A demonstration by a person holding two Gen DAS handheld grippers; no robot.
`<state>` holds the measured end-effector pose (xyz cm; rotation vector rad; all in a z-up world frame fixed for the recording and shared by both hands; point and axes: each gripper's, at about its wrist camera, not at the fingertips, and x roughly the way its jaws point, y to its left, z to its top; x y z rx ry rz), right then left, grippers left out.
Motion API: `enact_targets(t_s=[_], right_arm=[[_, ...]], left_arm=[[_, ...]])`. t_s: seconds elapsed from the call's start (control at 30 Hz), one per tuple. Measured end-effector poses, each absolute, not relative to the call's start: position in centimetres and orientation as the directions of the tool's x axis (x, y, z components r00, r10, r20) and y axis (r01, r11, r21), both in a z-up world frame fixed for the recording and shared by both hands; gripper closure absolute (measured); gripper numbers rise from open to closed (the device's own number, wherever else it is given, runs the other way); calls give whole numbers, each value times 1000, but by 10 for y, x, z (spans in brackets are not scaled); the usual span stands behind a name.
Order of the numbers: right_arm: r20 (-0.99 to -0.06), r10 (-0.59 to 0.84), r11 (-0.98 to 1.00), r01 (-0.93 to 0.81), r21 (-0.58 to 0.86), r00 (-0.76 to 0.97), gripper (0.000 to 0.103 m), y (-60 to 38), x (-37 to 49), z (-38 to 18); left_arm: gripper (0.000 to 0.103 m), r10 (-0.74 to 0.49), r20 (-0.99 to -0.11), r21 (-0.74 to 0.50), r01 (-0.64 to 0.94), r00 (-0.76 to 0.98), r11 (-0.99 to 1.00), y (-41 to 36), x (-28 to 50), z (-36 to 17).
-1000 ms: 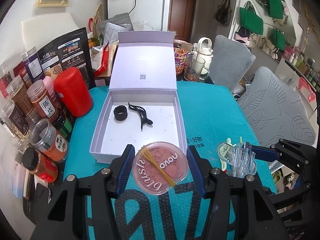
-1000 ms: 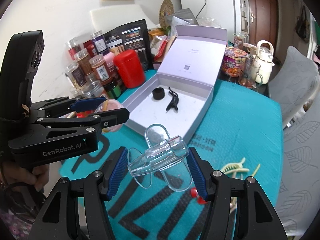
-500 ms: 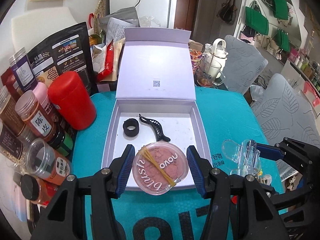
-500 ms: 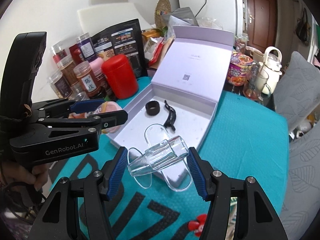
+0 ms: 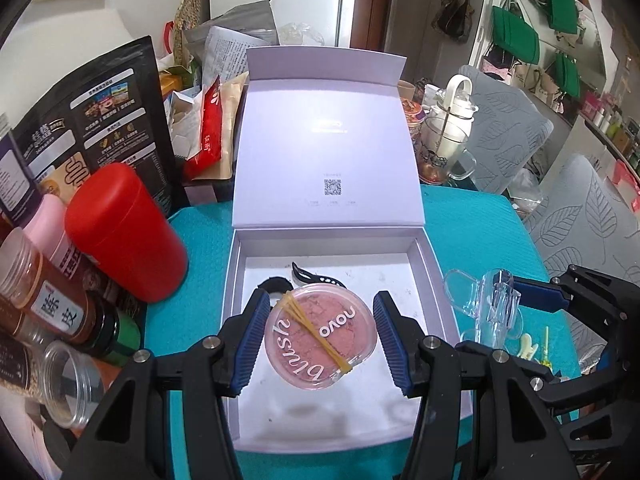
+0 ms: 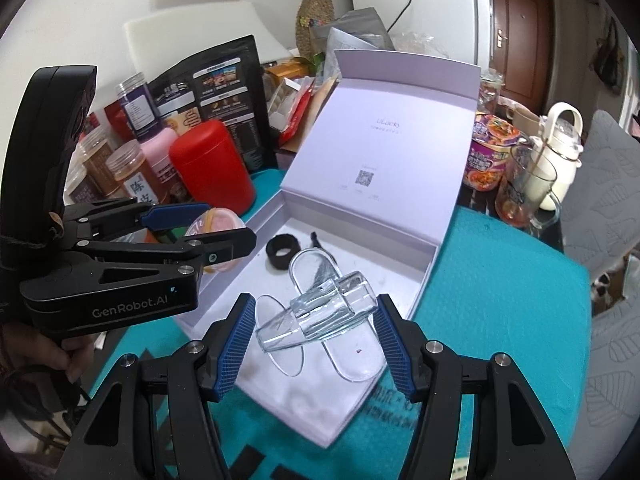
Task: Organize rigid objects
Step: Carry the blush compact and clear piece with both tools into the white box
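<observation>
My left gripper (image 5: 320,338) is shut on a round pink blush compact (image 5: 320,336) with a yellow rubber band, held above the open white box (image 5: 436,264). My right gripper (image 6: 316,330) is shut on a clear plastic hair clip (image 6: 320,316), held over the box's near corner (image 6: 424,292). Inside the box lie a black hair tie (image 6: 283,251) and a black hair claw (image 5: 316,278), both partly hidden behind the held things. In the left wrist view the right gripper with the clear clip (image 5: 492,300) is at the box's right side. In the right wrist view the left gripper (image 6: 200,228) is at the box's left.
A red canister (image 5: 124,232) and spice jars (image 5: 48,304) crowd the table's left side. A glass mug (image 6: 528,192), a white kettle (image 6: 560,148) and a noodle cup (image 6: 488,152) stand behind the box. Yellow clips (image 5: 532,350) lie on the teal cloth (image 6: 512,304) right of the box.
Both grippers have moved forward from the table's near edge to over the box, still carrying the blush compact and the clear clip.
</observation>
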<state>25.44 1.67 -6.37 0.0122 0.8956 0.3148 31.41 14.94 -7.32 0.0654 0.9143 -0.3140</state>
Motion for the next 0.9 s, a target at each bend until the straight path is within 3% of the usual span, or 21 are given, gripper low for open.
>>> enact_targets(t_s=[0.9], right_arm=[[-774,262,962,-222,161,576,42,5,343,-139]], left_arm=[[50,-220,-837,-71,298,501,952,140,390,-150]])
